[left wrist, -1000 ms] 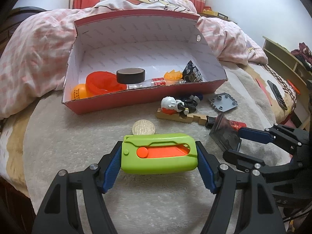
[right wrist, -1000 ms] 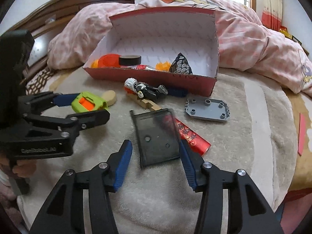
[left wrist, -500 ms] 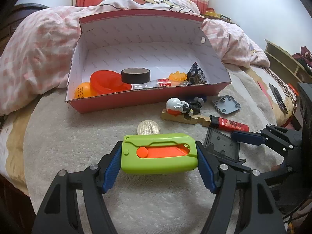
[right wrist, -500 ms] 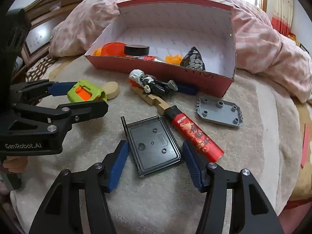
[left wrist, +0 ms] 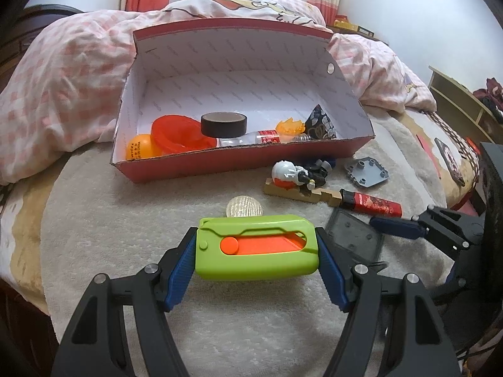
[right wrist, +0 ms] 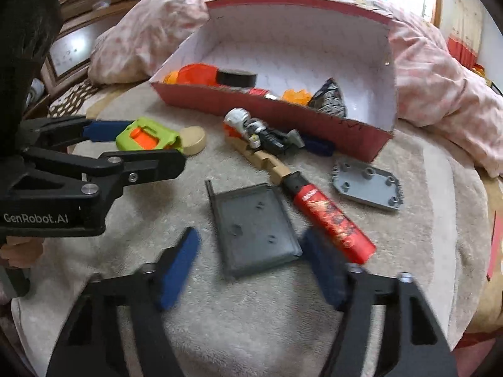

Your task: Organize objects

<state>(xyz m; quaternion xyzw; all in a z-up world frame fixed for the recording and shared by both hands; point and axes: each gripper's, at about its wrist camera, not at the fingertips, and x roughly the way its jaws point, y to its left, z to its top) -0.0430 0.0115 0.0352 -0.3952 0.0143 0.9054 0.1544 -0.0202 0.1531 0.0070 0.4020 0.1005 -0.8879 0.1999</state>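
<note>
Left gripper (left wrist: 256, 253): I have it clamped on the green cutter (left wrist: 255, 246), just above the bed (left wrist: 125, 220).
Right gripper (right wrist: 251, 262): released, jaws just been closing; the dark tray (right wrist: 256, 227) lies between the pads, left pad clear of it.
Box (left wrist: 245, 161): open, ahead; tape roll (left wrist: 223, 124) inside.
Lighter (right wrist: 330, 218): just beside the tray.

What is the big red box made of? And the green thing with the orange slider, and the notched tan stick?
The red box looks like cardboard: matte, with a raw wavy cut edge along the front wall. The green thing, held in the left tool, looks like smooth moulded plastic with a soft sheen. The notched stick looks like unpainted pale wood, though it could be plastic.
</note>
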